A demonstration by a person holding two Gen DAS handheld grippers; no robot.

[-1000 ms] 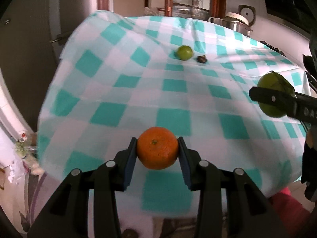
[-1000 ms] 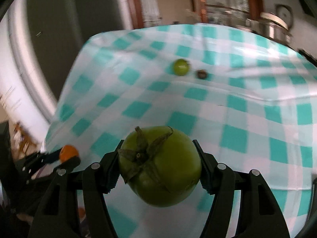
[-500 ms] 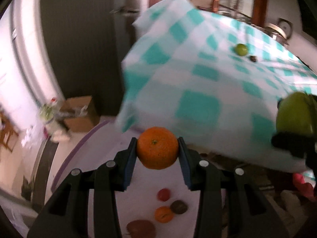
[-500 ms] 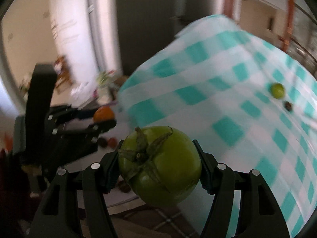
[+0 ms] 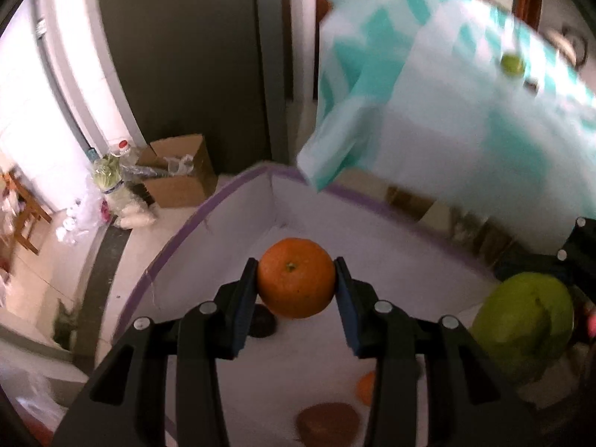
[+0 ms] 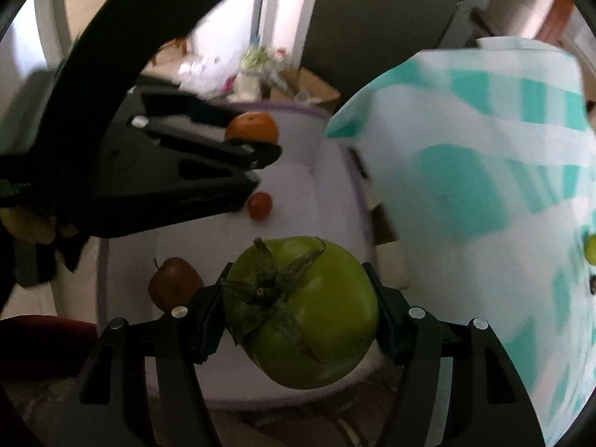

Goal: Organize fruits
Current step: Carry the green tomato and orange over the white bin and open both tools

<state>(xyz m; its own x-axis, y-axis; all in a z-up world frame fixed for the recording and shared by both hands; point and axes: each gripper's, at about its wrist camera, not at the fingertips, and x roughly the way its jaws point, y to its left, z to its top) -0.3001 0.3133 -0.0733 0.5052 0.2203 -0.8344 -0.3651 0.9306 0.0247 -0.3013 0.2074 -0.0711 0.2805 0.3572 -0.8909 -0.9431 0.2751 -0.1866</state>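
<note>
Fruits are gripped by both tongs. In the left wrist view, the left tongs point(image 5: 297, 288) are held level above a white, purple-rimmed box point(image 5: 238, 186), pinching a round orange point(image 5: 297, 283). In the right wrist view, the right tongs point(image 6: 300, 307) pinch a glossy green tomato point(image 6: 301, 313), calyx facing the camera, above the same box, beside the checked worktop point(image 6: 465, 186).

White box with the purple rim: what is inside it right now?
Inside the white box: a small red fruit, a brown fruit, an orange one and a dark one; the grippers hide the rest.
</note>
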